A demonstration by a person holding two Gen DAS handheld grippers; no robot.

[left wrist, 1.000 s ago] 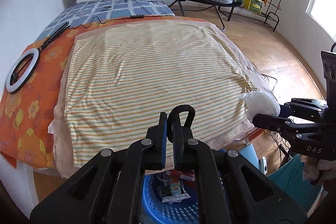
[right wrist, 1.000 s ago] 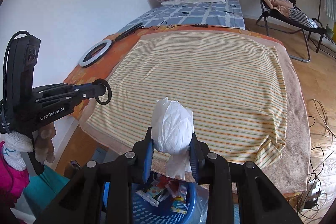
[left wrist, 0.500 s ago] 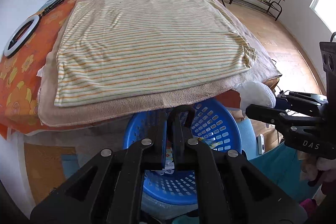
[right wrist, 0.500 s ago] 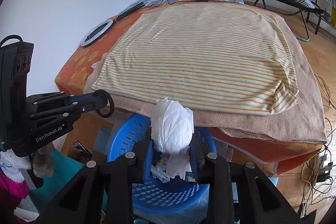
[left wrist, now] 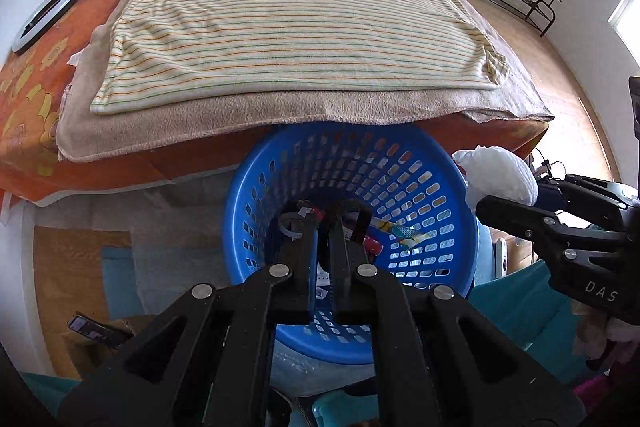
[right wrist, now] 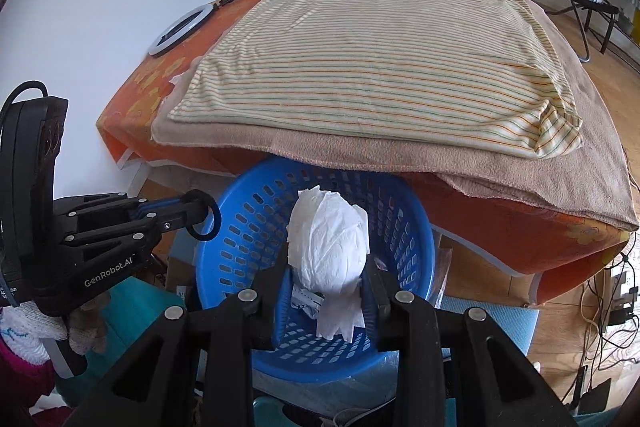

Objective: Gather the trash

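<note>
The right gripper (right wrist: 328,267) is clamping one wad of white tissue (right wrist: 329,243) over the mouth of one blue basket (right wrist: 408,227), which is sitting at the near edge of the bed (right wrist: 380,59). The left gripper (left wrist: 325,227) is pinching one black loop (left wrist: 358,217) above the same basket, where several wrappers (left wrist: 400,230) are lying. One ring light (right wrist: 180,31) is lying far left on the bed.

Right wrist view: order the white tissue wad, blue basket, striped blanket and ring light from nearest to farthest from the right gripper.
1. White tissue wad: clamped in the right gripper.
2. Blue basket: directly below and ahead.
3. Striped blanket: on the bed beyond.
4. Ring light: far left, by the wall.
</note>
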